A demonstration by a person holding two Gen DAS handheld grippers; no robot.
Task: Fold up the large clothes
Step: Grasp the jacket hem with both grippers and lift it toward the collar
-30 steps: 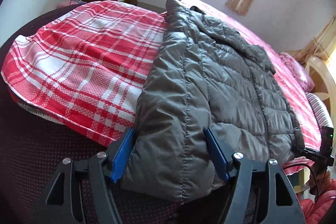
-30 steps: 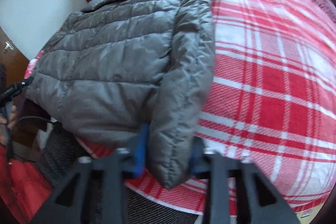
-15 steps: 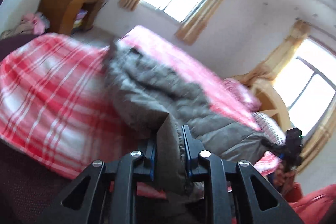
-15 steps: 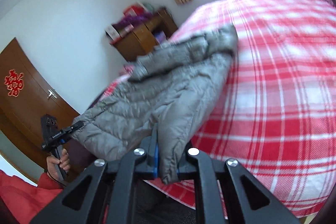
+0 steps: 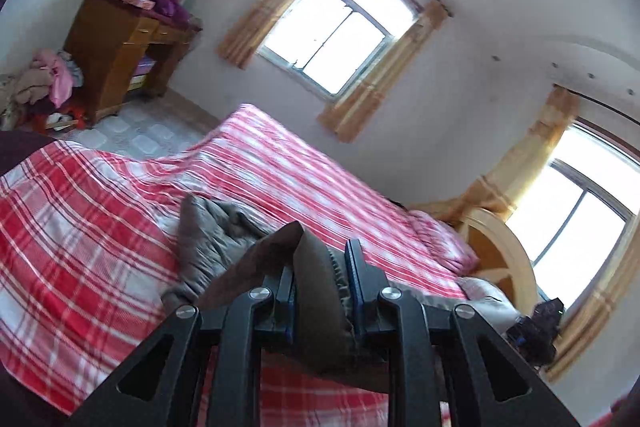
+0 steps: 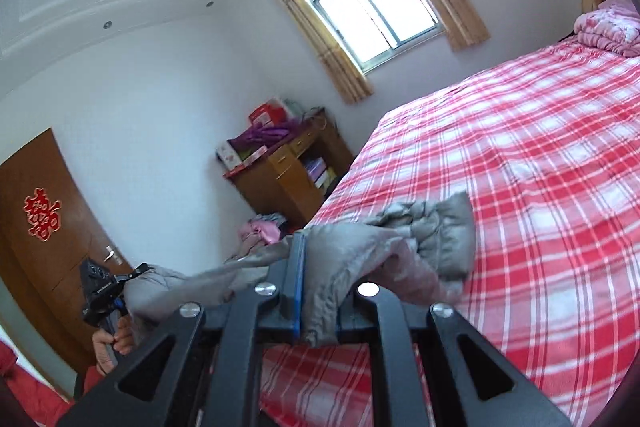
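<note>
A grey quilted puffer jacket (image 5: 208, 243) lies on the bed with its near end lifted. My left gripper (image 5: 320, 287) is shut on a thick fold of the jacket's hem. My right gripper (image 6: 316, 291) is shut on another part of the jacket (image 6: 432, 235), which bunches and hangs past the fingers. The far part of the jacket rests crumpled on the red and white plaid bedspread (image 5: 80, 227), which also shows in the right wrist view (image 6: 540, 187). The left gripper and the hand holding it show in the right wrist view (image 6: 100, 291).
A wooden desk (image 5: 120, 47) with boxes and purple cloth stands by the far wall, also in the right wrist view (image 6: 288, 179). A clothes pile (image 5: 48, 83) lies on the floor. A pink quilt (image 6: 604, 27) sits at the bed head. A brown door (image 6: 48, 227) is at left.
Both grippers closed on the jacket's near end and lifted it up off the bed. The jacket went from lying flat to bunched and folded toward its far end.
</note>
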